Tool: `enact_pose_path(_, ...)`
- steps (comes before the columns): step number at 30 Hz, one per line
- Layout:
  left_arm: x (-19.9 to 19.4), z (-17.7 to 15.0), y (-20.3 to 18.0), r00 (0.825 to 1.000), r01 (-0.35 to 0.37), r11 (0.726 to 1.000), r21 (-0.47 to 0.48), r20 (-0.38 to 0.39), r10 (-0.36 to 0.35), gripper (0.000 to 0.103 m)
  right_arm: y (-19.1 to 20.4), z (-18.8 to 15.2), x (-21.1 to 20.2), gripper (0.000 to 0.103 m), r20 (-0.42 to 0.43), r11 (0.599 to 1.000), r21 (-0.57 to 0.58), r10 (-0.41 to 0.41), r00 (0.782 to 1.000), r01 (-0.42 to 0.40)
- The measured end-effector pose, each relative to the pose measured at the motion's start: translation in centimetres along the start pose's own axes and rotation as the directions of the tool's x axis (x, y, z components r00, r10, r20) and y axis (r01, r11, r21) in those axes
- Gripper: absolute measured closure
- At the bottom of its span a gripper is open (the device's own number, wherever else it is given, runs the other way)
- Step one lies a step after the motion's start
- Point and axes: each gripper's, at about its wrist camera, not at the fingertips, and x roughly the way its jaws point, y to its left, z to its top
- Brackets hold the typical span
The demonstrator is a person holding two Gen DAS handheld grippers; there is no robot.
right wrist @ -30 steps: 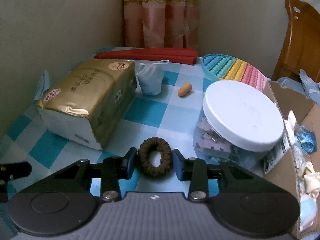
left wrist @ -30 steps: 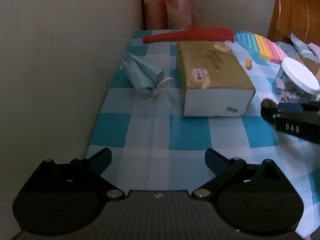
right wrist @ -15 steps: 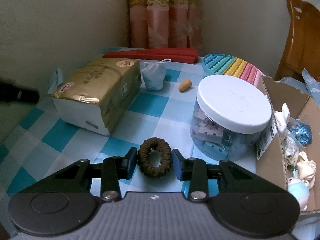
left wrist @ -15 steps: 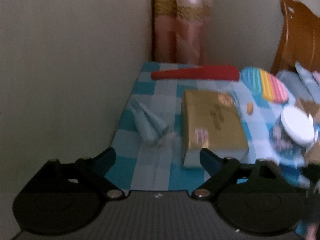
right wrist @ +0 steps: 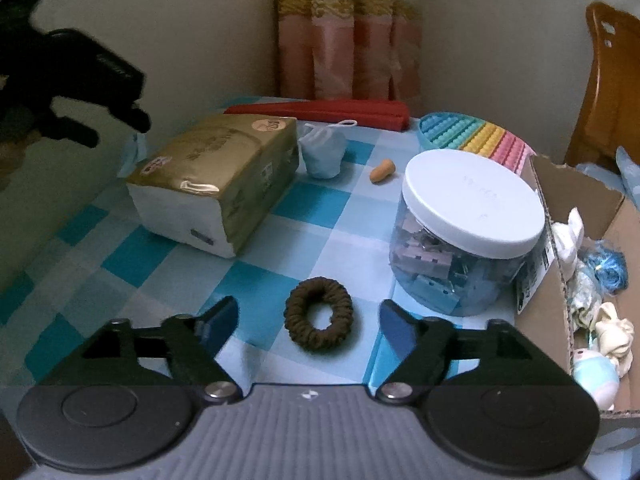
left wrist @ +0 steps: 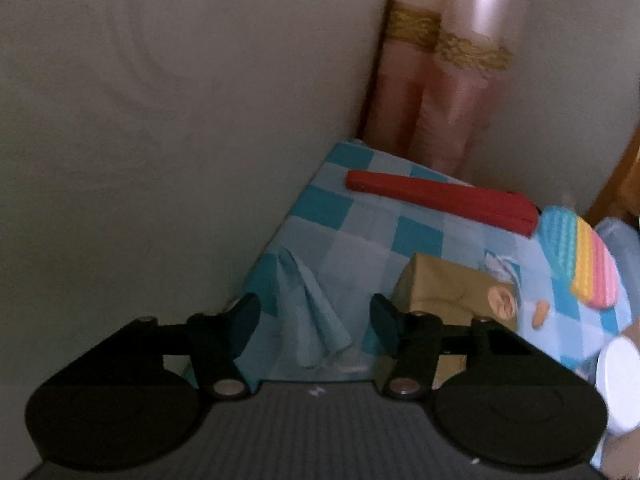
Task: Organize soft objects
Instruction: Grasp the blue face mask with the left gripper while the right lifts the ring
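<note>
1. Tablecloth (right wrist: 304, 216), blue-and-white check, carries everything; set against wall on the left with curtain (right wrist: 344, 40) behind.
2. Cardboard box (right wrist: 560, 280) at right edge, open-topped; holds soft items already: a white plush piece, a blue cord bundle, a cream bow-shaped piece, a pale blue round item. Judged the collecting place for the soft things.
3. Tissue pack (right wrist: 216, 172), gold wrap, lies left of centre, long axis running away from the camera.
4. Clear jar (right wrist: 468, 240) with white lid stands just beside the box; filled with small grey and blue pieces, kind not readable.
5. Right gripper (right wrist: 308, 320): jaws opening, pads clear of everything, nothing held.
6. Left gripper (left wrist: 316, 320): jaws closing, nothing gripped; a folded blue face mask (left wrist: 312, 312) lies on the cloth beyond the gap, long axis running away along the wall side.
7. Brown scrunchie (right wrist: 319, 316) lies flat on the cloth directly between the right fingertips, touching neither pad; ring slightly elongated toward and away from the camera. Right hand plainly nearer; box lies to its right past the jar.
8. Small bundled mask (right wrist: 322, 152) and orange earplug (right wrist: 382, 170) sit loose behind, well apart from either gripper.
</note>
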Motion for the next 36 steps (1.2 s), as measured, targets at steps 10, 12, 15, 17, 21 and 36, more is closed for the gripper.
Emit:
enact_pose_path(10, 4.0, 0.4, -0.3, 0.996, -0.075, 0.997, -0.035, -0.051, 0.073, 0.056, 0.1, -0.3, 0.0, 0.019, 0.006, 1.000, -0.025, 0.001, 1.000, -0.001)
enact_pose_path(12, 4.7, 0.3, -0.1, 0.995, -0.082, 0.996, -0.044, -0.064, 0.079, 0.057, 0.1, -0.3, 0.1, 0.019, 0.003, 1.000, -0.025, 0.004, 1.000, -0.004)
enact_pose_path(15, 5.2, 0.2, 0.0, 0.994, -0.077, 0.996, -0.048, -0.076, 0.073, 0.057, 0.2, -0.3, 0.4, 0.019, 0.000, 1.000, -0.031, 0.003, 1.000, -0.003)
enact_pose_path(17, 5.5, 0.1, -0.1, 0.994, -0.070, 0.996, -0.047, -0.082, 0.066, 0.057, 0.2, -0.3, 0.6, 0.019, -0.004, 1.000, -0.030, 0.001, 1.000, -0.001)
enact_pose_path(21, 5.9, 0.0, 0.0, 0.994, -0.061, 0.997, -0.050, -0.089, 0.056, 0.061, 0.1, -0.2, 1.0, 0.019, -0.011, 1.000, -0.027, -0.012, 1.000, 0.012)
enact_pose_path(36, 6.6, -0.3, 0.4, 0.994, -0.050, 0.998, -0.043, -0.101, 0.045, 0.068, 0.3, -0.2, 1.6, 0.031, -0.016, 0.999, -0.030, -0.037, 0.999, 0.037)
